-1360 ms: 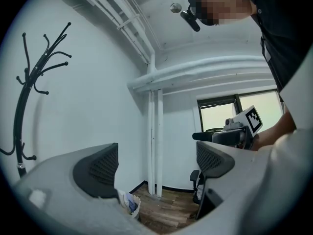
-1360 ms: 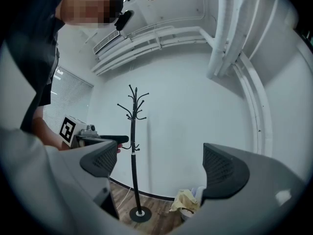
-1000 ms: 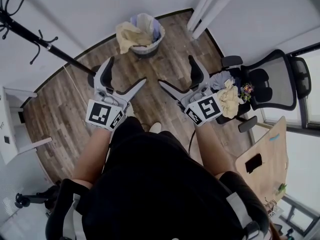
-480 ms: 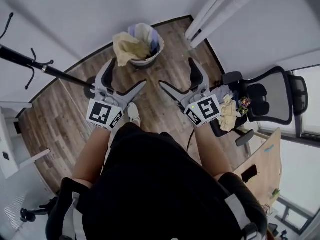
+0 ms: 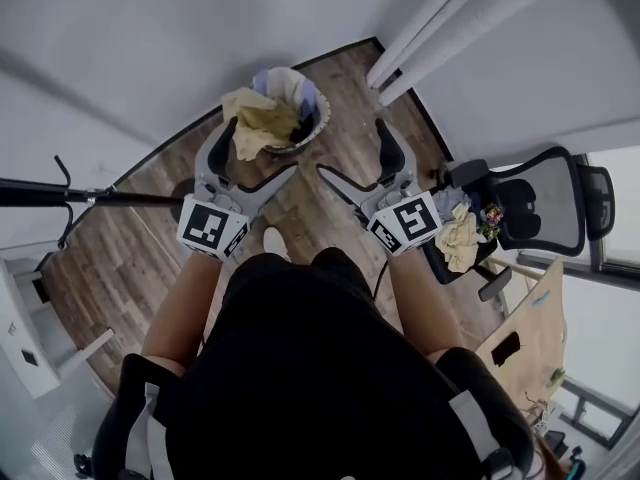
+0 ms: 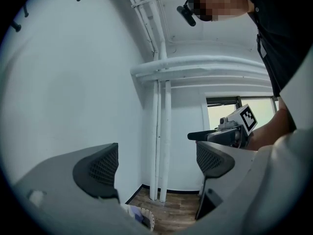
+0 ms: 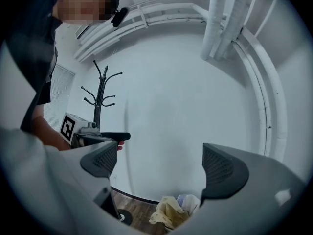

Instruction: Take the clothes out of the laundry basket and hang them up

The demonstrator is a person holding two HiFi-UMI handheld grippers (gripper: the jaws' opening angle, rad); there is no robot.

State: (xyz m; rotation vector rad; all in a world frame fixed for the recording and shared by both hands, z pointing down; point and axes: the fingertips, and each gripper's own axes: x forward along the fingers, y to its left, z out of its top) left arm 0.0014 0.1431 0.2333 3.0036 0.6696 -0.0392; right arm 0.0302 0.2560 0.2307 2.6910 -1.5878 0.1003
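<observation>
Both grippers are held out side by side in front of the person, and both sets of jaws are spread wide with nothing between them. In the head view the left gripper [image 5: 258,148] and the right gripper [image 5: 352,148] point toward the laundry basket [image 5: 320,120], which stands on the wood floor [image 5: 345,143] against the wall, just beyond the jaw tips and not touched by either.

The basket is full. A yellow cloth [image 5: 256,118] is heaped on the side nearer the left gripper's jaws and spills over the rim. A pale cloth [image 5: 290,83] lies behind it, toward the wall.

In the left gripper view the open gap between the jaws frames two white pipes [image 6: 159,146] that run up the wall, and a bit of the basket's rim shows below the left jaw. In the right gripper view the basket and its yellow cloth sit low in the gap, closer to the right jaw, with bare wall above.

A black coat rack [image 7: 100,93] stands beyond the left gripper, well off to the outer side of its jaws. To the outer side of the right gripper's jaws is a black chair [image 5: 545,203] with more crumpled clothes [image 5: 460,238] piled on its seat.
</observation>
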